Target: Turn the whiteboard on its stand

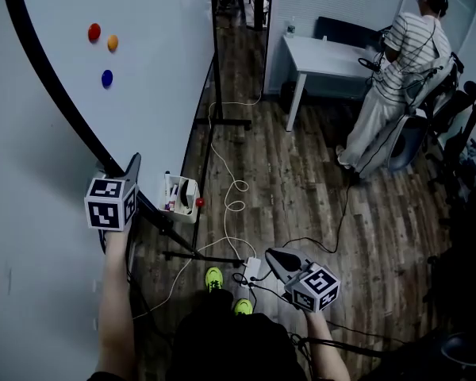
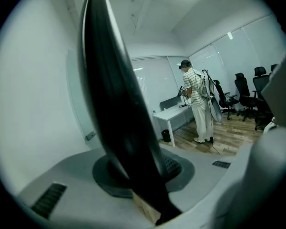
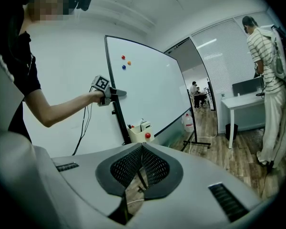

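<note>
The whiteboard (image 1: 79, 117) fills the left of the head view, tilted on its stand, with a black frame (image 1: 55, 94) curving across it. My left gripper (image 1: 131, 167) is clamped on that frame's lower edge. In the left gripper view the dark frame (image 2: 119, 118) runs straight up between the jaws and is pressed by the pads. The right gripper view shows the board (image 3: 148, 89) from the side, with the left gripper (image 3: 118, 94) on its edge. My right gripper (image 1: 276, 258) hangs low over the floor, away from the board, its pads (image 3: 152, 168) closed together on nothing.
Red (image 1: 94, 32), orange (image 1: 113, 43) and blue (image 1: 107, 78) magnets stick to the board. A small marker box (image 1: 182, 197) hangs at its lower edge. Cables (image 1: 234, 189) and a power strip (image 1: 252, 270) lie on the wooden floor. A person in a striped shirt (image 1: 401, 78) stands at a white table (image 1: 325, 58) beside office chairs (image 1: 460, 117).
</note>
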`<action>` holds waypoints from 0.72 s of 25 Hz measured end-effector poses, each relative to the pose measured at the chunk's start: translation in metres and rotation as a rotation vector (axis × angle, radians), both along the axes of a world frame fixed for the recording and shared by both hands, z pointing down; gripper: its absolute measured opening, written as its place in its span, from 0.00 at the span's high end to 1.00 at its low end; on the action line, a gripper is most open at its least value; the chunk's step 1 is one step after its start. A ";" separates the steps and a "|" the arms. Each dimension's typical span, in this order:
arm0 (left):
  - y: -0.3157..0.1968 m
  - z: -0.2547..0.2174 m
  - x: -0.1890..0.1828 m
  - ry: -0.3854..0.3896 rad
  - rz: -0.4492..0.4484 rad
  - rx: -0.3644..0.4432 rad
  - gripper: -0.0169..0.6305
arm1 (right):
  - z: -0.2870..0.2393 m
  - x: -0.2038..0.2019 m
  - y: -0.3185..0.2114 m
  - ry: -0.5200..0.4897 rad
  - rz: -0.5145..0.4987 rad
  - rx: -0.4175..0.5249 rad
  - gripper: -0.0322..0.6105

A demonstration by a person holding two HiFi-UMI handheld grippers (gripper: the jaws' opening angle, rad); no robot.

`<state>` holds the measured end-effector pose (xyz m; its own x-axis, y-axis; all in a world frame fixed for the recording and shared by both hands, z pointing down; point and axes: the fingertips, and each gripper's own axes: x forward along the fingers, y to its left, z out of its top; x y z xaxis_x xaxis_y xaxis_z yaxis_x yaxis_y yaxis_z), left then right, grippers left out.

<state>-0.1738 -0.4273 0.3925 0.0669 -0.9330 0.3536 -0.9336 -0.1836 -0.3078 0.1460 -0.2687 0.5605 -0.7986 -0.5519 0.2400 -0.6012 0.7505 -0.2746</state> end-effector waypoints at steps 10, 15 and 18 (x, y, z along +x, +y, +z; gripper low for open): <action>-0.025 0.009 0.004 -0.008 0.029 -0.002 0.80 | -0.001 -0.015 -0.042 0.019 -0.016 0.029 0.96; -0.060 0.009 0.004 -0.013 0.035 -0.004 0.80 | -0.007 -0.021 -0.057 0.032 -0.014 0.039 0.96; -0.080 0.008 0.003 -0.014 0.036 -0.005 0.80 | -0.010 -0.021 -0.065 0.038 0.003 0.039 0.96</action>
<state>-0.1707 -0.5077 0.4007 0.0954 -0.9283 0.3593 -0.9220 -0.2185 -0.3197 0.1246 -0.3342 0.5501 -0.7876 -0.5639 0.2485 -0.6129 0.7584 -0.2216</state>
